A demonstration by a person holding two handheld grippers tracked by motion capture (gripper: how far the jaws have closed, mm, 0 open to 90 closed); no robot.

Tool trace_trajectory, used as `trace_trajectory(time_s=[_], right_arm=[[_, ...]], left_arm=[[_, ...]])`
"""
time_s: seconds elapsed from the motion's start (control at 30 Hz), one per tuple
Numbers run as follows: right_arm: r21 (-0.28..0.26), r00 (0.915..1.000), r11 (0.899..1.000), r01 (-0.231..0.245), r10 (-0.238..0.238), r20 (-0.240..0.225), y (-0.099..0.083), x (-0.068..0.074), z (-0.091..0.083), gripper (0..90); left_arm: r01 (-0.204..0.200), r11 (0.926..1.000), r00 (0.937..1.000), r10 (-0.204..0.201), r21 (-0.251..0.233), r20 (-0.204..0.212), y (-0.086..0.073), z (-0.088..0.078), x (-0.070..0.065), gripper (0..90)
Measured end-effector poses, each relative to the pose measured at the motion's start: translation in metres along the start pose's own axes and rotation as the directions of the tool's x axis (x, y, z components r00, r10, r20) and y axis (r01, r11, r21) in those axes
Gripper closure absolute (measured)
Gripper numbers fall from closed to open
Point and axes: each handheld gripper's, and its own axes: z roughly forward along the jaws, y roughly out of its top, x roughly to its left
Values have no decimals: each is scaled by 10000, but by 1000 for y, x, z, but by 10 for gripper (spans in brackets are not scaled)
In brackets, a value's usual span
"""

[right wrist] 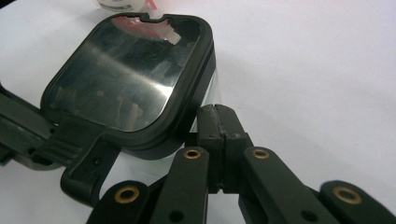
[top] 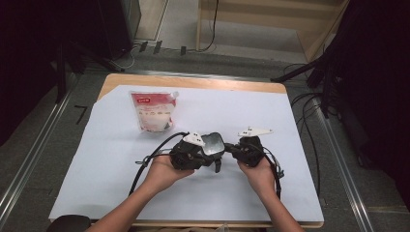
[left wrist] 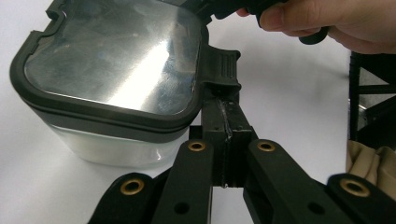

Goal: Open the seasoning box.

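Jaws of both grippers were closed, the left gripper [top: 205,155] and right gripper [top: 237,151] flanking a lidded clear box [top: 212,143] mid-bench, its side latches by their tips; a pouch [top: 152,112] lay beyond.

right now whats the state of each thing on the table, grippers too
container: clear, upright on the white sheet, lid on
lid: dark-rimmed, glossy, seated flat; one side latch sticks outward
pouch: red and white, lying flat, spout cap on
left gripper: jaws shut, tips at the latch
right gripper: jaws shut, empty, beside the container
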Motion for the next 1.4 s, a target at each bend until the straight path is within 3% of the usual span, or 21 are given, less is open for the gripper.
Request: trace_trajectory(time_s=[0.1, 0.23, 0.4, 0.5, 0.67, 0.73, 0.87, 1.0, 1.27, 1.4], right_arm=[[-73, 9996, 9996, 256, -256, 76, 1, 2, -5, 900], [-133, 9997, 9997, 226, -226, -25, 1, 3, -13, 900], [-103, 9992, 9993, 372, -373, -122, -3, 6, -20, 900], [5, 9993, 9996, 278, -278, -251, -7, 12, -27, 900], [28, 9984, 9993, 386, -384, -426, -14, 20, -34, 900], [45, 9983, 9994, 338, -335, -481, -16, 23, -36, 900], [180, 9972, 9984, 530, -519, -541, -19, 30, -35, 900], [232, 9959, 9980, 584, -566, -712, -24, 37, -34, 900], [356, 9869, 9939, 1042, -989, -1277, -26, 58, -25, 900], [516, 9837, 9914, 1202, -1119, -1409, -26, 64, -15, 900]], left_arm=[[-56, 9999, 10000, 56, 112, -2, 0, -7, 0, 889], [-211, 9994, 9995, 205, 285, 228, -4, -16, 2, 843], [-215, 9997, 9996, 213, 76, 189, -7, -31, 7, 809], [-210, 9997, 9996, 211, -81, 200, -8, -40, 11, 765], [-617, 9978, 9981, 617, 253, -22, -11, -49, 17, 651], [-497, 9984, 9987, 499, 261, -54, -11, -50, 21, 620], [-426, 9991, 9991, 426, -39, -37, -13, -53, 27, 524], [-397, 9992, 9992, 397, -19, 63, -15, -55, 32, 445], [-17, 10000, 10000, 16, -44, -91, -17, -57, 37, 409], [-73, 10000, 9999, 72, -29, -99, -18, -57, 37, 407]])
